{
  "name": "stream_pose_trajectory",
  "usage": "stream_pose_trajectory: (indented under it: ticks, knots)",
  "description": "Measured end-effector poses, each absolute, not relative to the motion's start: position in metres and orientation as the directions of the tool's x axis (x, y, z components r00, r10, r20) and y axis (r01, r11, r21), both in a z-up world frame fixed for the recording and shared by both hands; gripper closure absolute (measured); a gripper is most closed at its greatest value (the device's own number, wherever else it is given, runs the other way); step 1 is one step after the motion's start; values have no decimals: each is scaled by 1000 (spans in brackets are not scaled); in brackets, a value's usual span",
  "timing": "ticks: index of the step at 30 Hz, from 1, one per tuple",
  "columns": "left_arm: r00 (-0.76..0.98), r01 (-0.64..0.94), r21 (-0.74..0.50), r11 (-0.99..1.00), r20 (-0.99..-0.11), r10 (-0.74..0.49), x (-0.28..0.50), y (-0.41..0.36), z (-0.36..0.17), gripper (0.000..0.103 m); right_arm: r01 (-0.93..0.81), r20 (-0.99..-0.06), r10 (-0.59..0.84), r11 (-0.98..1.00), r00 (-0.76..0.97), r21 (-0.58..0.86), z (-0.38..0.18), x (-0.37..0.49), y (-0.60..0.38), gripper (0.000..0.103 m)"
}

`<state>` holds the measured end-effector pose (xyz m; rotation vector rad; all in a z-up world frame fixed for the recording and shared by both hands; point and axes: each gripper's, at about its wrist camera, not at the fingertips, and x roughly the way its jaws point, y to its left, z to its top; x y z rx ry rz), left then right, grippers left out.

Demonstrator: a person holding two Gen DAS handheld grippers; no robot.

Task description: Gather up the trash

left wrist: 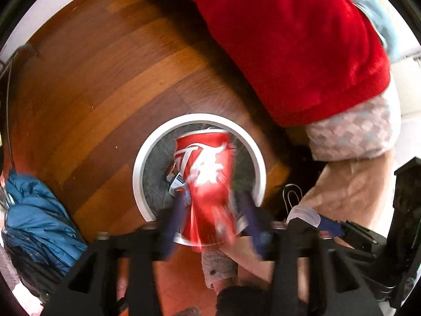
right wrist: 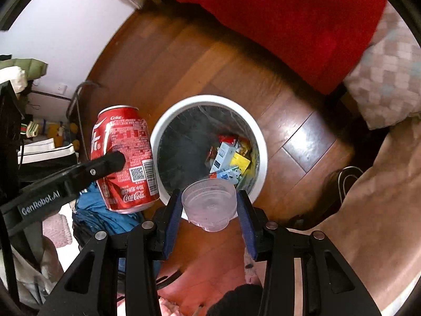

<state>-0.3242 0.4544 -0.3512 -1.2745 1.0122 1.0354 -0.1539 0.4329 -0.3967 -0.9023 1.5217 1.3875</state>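
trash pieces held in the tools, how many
2: a red cola can between the left tool's fingers above the white bin, and a clear plastic cup gripped in the right tool.

A home, probably a bedroom: warm wooden plank floor [right wrist: 184,60], a red blanket [left wrist: 289,39] hanging over checked bedding [right wrist: 389,79] at one o'clock, crumpled blue clothing [left wrist: 34,216] at eight o'clock, a small lined waste bin [right wrist: 259,142].
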Motion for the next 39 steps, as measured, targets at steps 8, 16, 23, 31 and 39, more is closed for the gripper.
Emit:
stream_pose_trajectory:
  ticks: [8, 16, 23, 31, 39]
  knots:
    - [176, -980, -185, -78, -979, 106, -363, 444, -342, 5, -919, -928, 7, 134, -372, 370, -424, -158, 463, 47]
    - [8, -994, -37, -104, -965, 263, -375, 394, -306, 4, -942, -948, 69, 110, -310, 316, -401, -156, 444, 0]
    - [5, -998, -23, -58, -953, 302, -364, 344, -271, 4, -969, -966, 104, 36, -238, 243, -352, -153, 395, 0]
    - [55, -998, -50, 24, -935, 351, -347, 303, -214, 4, -959, -946, 161, -15, -283, 284, -282, -149, 342, 0]
    - [149, -989, -134, 64, -909, 388, -344, 280, -153, 4, -933, -908, 217, -55, -358, 355, -203, -147, 305, 0]
